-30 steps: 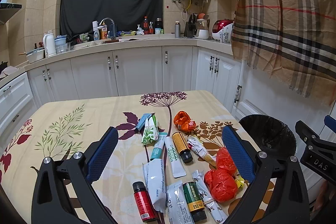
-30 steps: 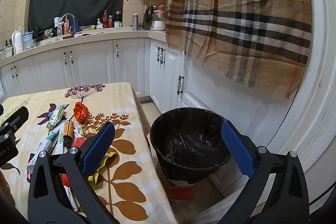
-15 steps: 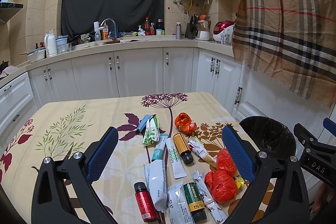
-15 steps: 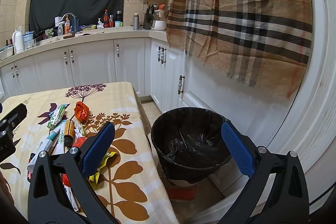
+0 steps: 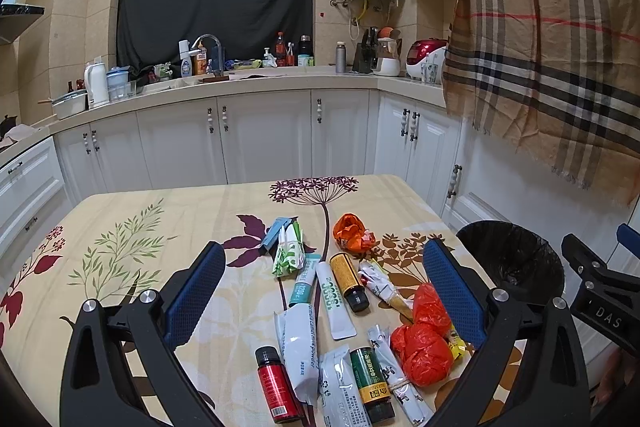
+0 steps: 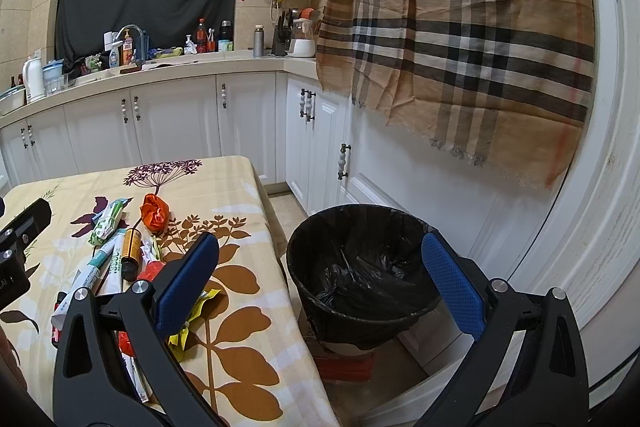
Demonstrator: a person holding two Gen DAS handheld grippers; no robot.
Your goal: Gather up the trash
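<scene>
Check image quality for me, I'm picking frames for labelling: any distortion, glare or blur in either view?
Left wrist view: strong fisheye bending of the cabinets, black corner vignette, litter on the table sharp. Right wrist view: same curvature, door edge bowed, lined bin crisp, no harsh glare; even indoor light.

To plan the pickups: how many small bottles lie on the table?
3: the red bottle nearest the camera, the green bottle right of it, and the amber bottle farther back. Wrappers may hide more.
</scene>
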